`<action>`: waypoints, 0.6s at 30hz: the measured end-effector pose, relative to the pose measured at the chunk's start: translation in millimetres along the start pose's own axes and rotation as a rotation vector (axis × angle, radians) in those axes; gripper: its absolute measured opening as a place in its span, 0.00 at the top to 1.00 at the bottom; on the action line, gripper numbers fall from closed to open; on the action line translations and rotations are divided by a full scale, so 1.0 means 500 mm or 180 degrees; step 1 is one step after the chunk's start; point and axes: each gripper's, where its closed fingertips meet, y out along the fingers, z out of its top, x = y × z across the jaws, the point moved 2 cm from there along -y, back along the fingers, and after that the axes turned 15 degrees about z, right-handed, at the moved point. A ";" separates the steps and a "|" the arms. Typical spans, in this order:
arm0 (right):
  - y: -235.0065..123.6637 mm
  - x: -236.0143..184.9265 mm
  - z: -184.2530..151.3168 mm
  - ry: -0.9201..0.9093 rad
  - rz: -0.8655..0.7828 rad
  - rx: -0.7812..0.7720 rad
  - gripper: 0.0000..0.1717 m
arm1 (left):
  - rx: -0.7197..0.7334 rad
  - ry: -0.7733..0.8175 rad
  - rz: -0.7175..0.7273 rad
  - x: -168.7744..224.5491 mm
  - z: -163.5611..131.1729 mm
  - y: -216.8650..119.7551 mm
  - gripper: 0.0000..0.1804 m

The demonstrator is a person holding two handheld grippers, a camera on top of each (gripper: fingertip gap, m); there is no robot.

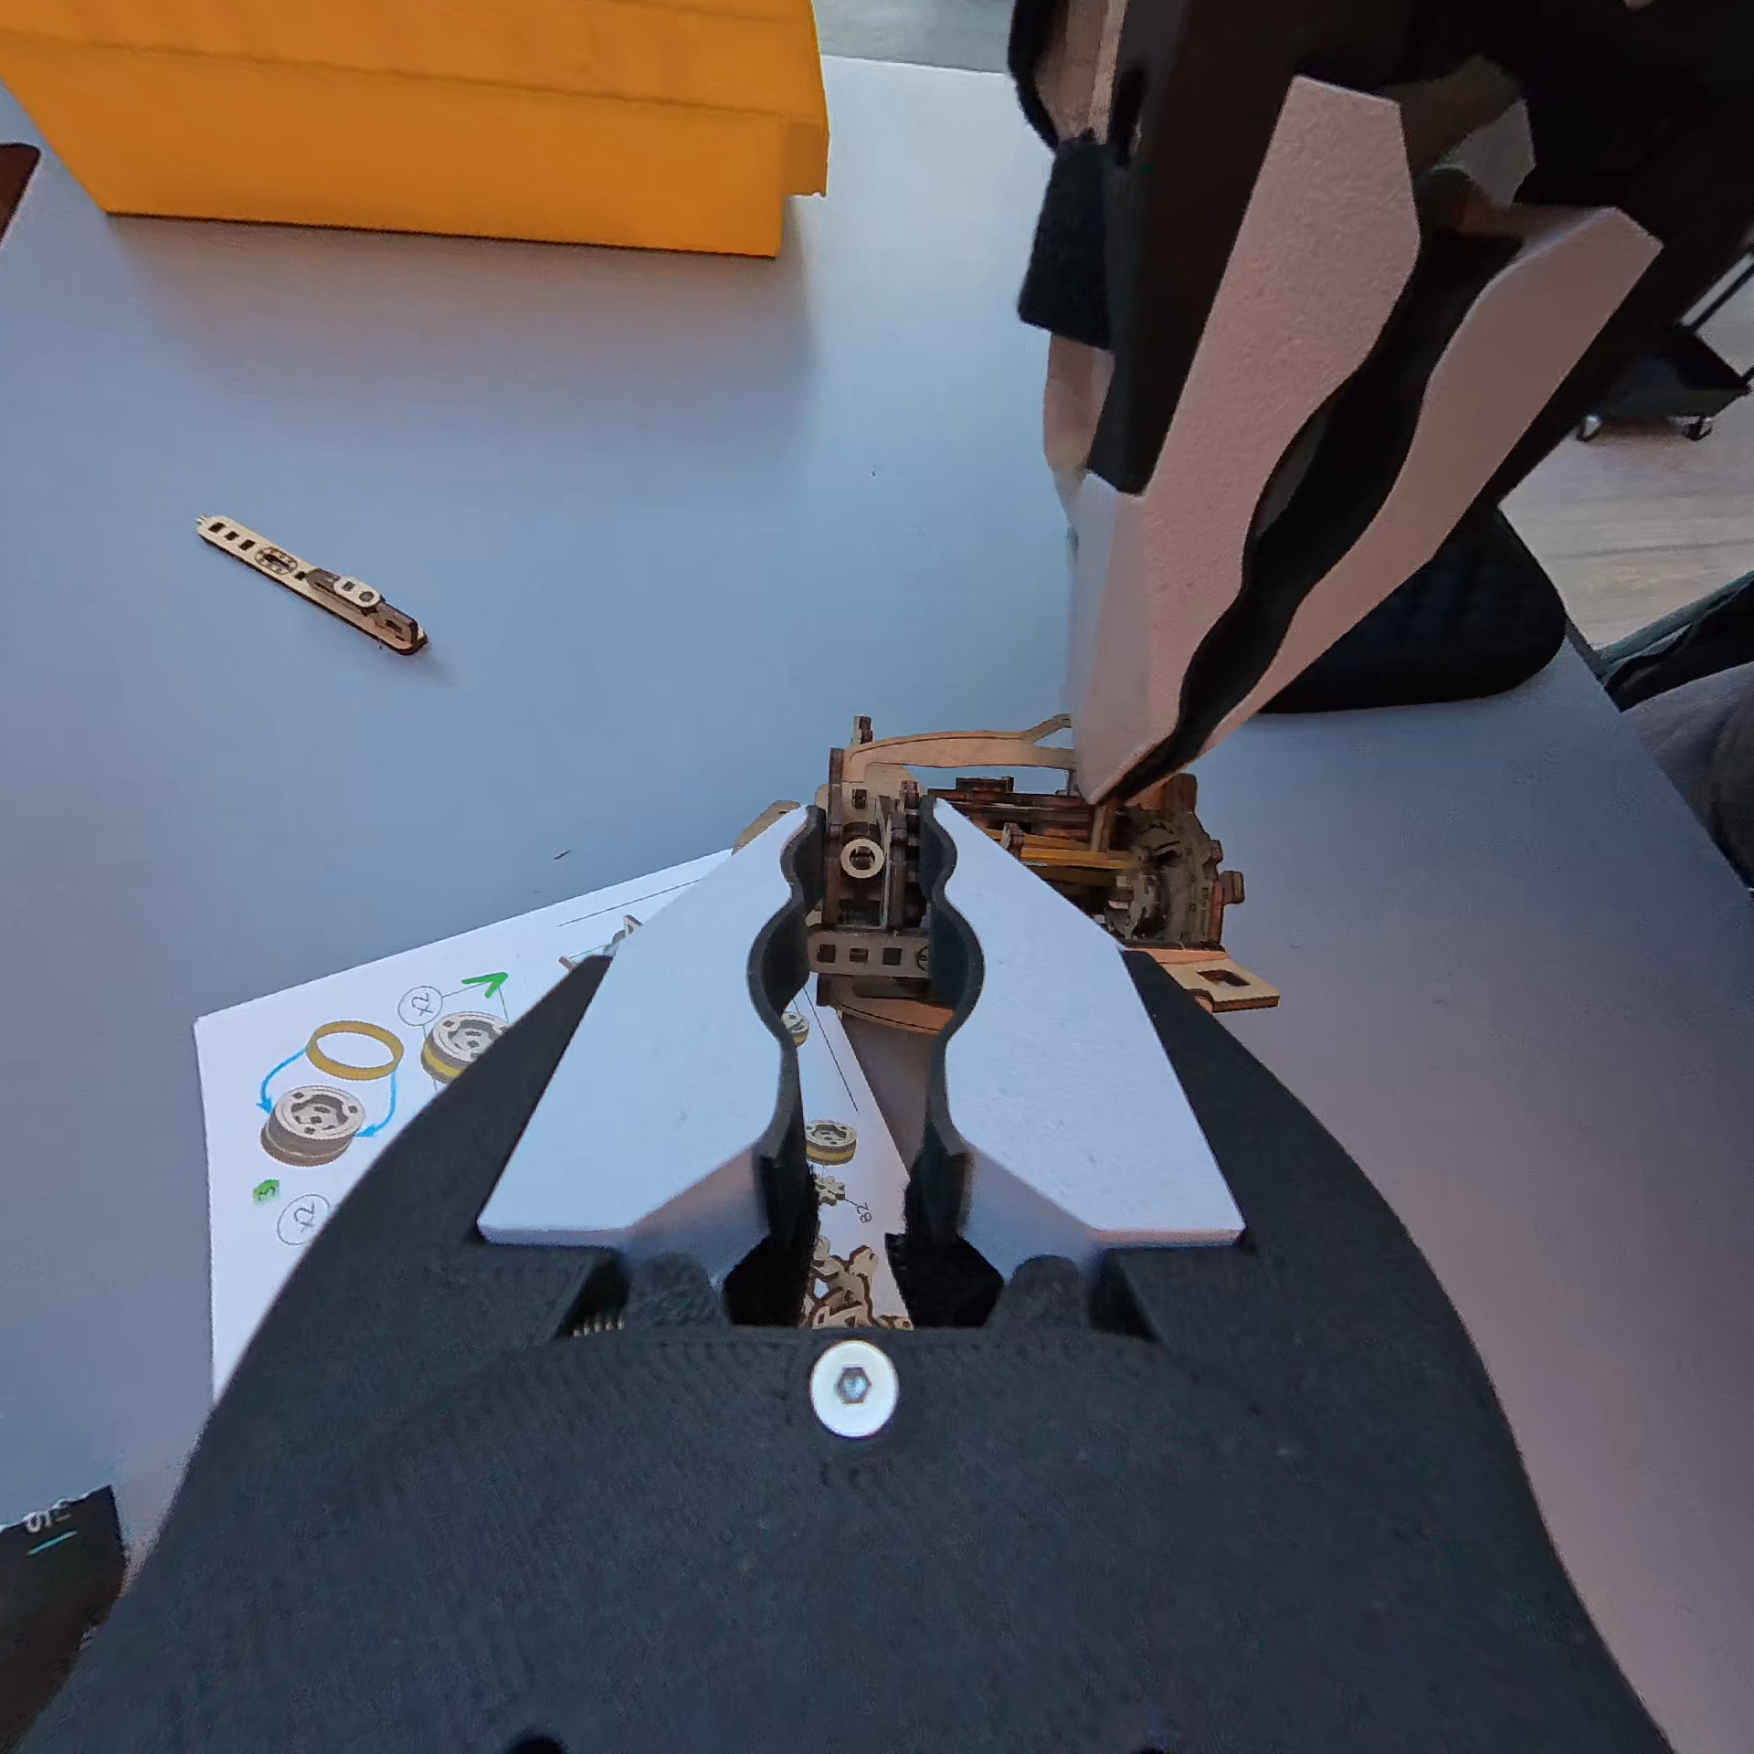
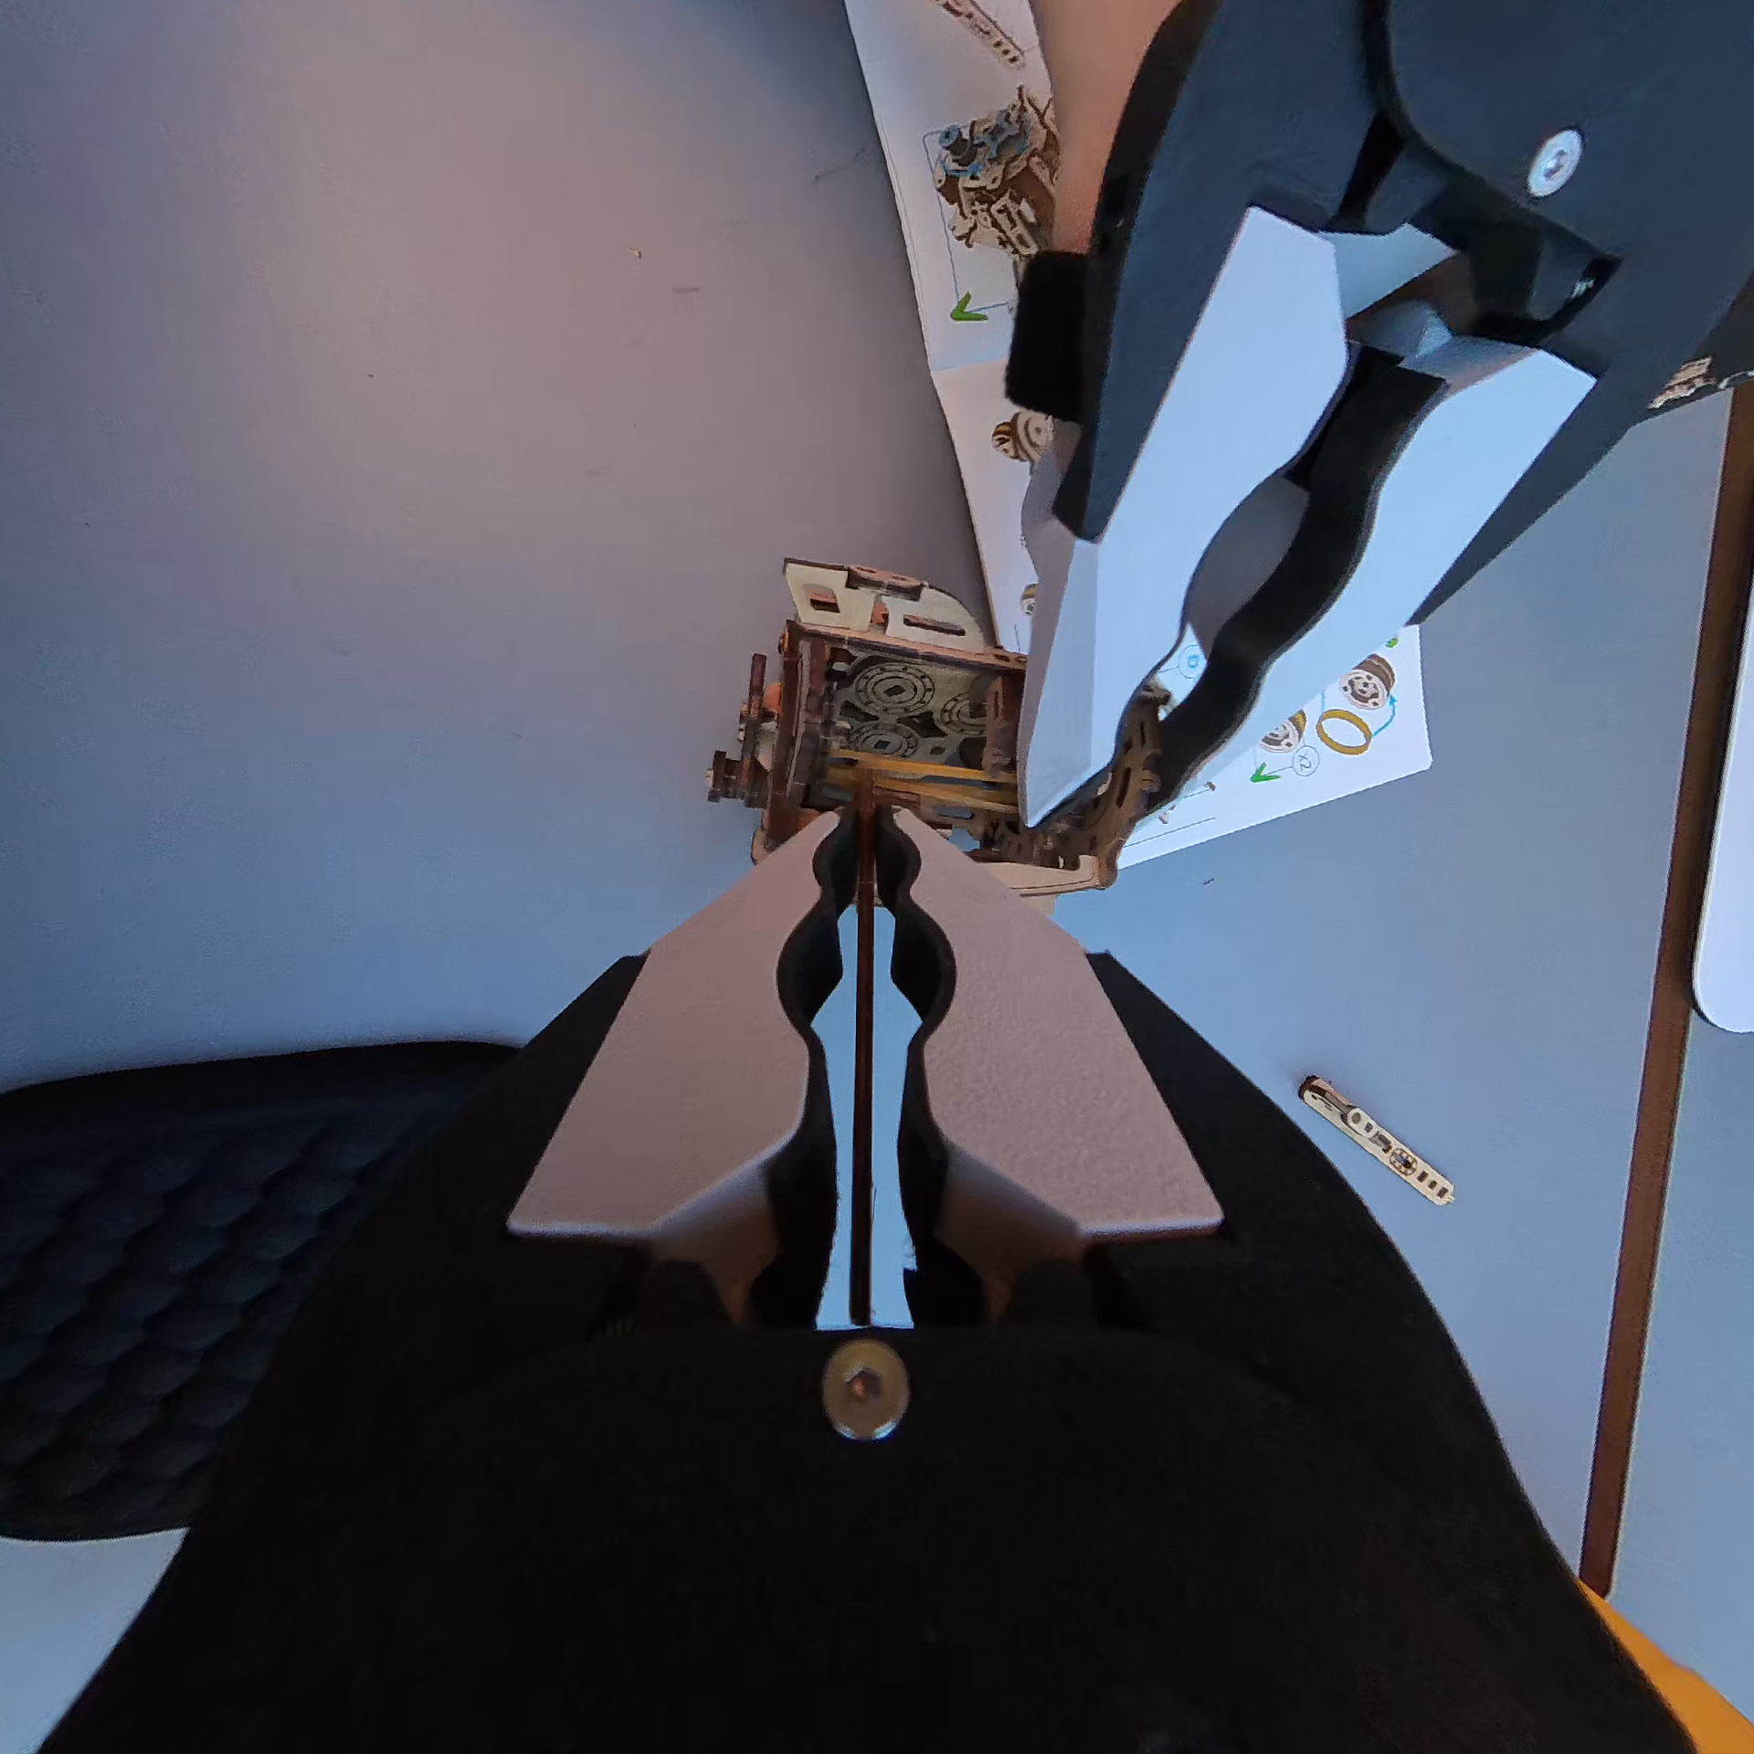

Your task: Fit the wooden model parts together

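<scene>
left gripper [image 1: 866, 835] clamped on the wooden model [image 1: 1120, 873] — right gripper [image 2: 866, 830] pinching a thin wooden strip [image 2: 862, 1091] edge-on.

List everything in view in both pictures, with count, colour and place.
wooden model: one, brown and tan, table centre, partly on the paper
thin wooden part: one, dark brown, edge-on between the right gripper's fingers, tip at the model
loose wooden strip: one, tan and brown, alone on the table
instruction sheet: one, white with drawings, under the model's end
box: one, yellow, far table edge
cushion: one, black, at the table's side
table: one, grey
left gripper: clamped on the model's end
right gripper: shut on the thin part
</scene>
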 end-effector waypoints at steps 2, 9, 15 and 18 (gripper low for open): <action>-0.001 -0.002 0.003 -0.0004 0.0041 0.0054 0.99 | 0.0003 -0.0024 -0.0020 0.001 0.000 0.001 0.91; 0.002 -0.005 0.002 0.0093 0.0306 0.0237 0.99 | 0.0009 0.0017 -0.0001 0.002 0.000 0.001 0.91; 0.005 -0.010 0.004 0.0049 0.0318 0.0235 0.99 | 0.0015 0.0059 0.0008 0.004 0.000 0.001 0.91; 0.005 -0.001 -0.002 0.0078 0.0238 0.0214 0.99 | 0.0049 -0.0067 -0.0043 0.003 0.000 0.000 0.91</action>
